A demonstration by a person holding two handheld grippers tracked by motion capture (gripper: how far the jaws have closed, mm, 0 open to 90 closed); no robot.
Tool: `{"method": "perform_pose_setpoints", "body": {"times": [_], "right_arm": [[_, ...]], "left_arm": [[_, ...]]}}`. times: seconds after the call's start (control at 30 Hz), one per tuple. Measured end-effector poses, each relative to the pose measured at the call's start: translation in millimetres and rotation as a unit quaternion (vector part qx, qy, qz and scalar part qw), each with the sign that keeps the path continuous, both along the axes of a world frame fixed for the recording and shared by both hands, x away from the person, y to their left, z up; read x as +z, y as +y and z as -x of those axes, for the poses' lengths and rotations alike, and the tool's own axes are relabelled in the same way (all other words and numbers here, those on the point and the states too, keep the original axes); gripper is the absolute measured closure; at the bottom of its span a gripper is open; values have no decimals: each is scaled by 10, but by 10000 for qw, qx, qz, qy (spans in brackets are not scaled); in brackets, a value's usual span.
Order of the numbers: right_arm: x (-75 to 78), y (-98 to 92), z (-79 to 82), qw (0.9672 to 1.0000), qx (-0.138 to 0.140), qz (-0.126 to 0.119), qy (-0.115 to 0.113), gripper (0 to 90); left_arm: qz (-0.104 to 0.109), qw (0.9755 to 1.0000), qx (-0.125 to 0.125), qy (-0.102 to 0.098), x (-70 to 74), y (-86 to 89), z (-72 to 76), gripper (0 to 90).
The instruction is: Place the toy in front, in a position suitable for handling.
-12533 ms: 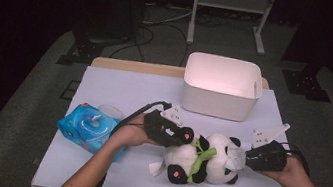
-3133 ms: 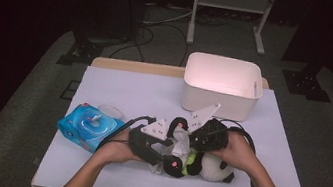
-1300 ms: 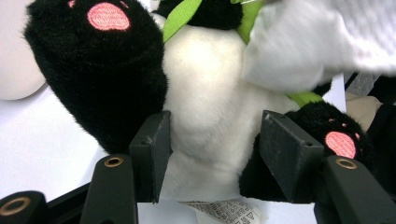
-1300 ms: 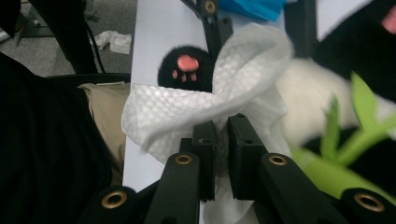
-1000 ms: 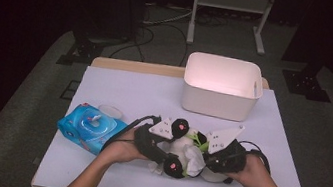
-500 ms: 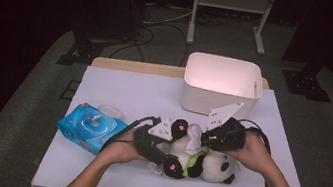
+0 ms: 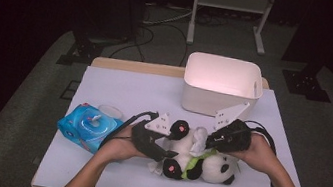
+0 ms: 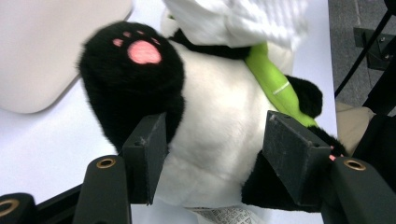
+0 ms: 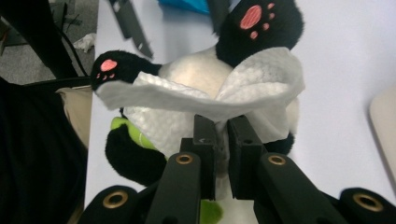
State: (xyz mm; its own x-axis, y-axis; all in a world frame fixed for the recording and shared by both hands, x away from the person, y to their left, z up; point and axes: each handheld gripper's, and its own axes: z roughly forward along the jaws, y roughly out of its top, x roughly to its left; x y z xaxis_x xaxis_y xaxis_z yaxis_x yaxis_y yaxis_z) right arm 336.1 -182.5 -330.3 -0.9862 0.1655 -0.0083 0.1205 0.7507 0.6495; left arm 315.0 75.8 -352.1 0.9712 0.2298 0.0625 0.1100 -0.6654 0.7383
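Panda toy and paper wipe, handled with two grippers on the table.

Left gripper: jaws apart, just opening, straddling the panda toy's lower body; hand low, level. Right gripper: jaws clamped on the white paper wipe, which is draped over the panda's belly just ahead; hand angled down from the right.

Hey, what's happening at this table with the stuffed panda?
A person is wiping a toy panda lying on the table. The right gripper has its fingers shut on a white wipe draped over the panda's belly. The left gripper straddles the panda's body, its fingers just eased apart. A blue wipes pack and a white bin sit nearby.
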Motion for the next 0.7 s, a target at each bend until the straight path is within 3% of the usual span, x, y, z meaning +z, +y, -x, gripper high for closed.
{"method": "perform_pose_setpoints", "body": {"times": [0.3, 0.47, 0.57, 0.7], "right_arm": [[-72, -5, 116, 9999, 103, -98, 44, 830], [-77, 8, 159, 9998, 189, -75, 46, 830], [-80, 20, 197, 9997, 226, -63, 20, 830], [-86, 20, 235, 9997, 223, -71, -6, 831]], "left_arm": [[55, 9999, 156, -45, 76, 63, -16, 375], [-79, 9996, 253, -98, 63, 19, -55, 350], [-139, 9996, 243, -74, 31, -44, -76, 363], [-196, 9994, 263, -109, 23, -89, -79, 456]]}}
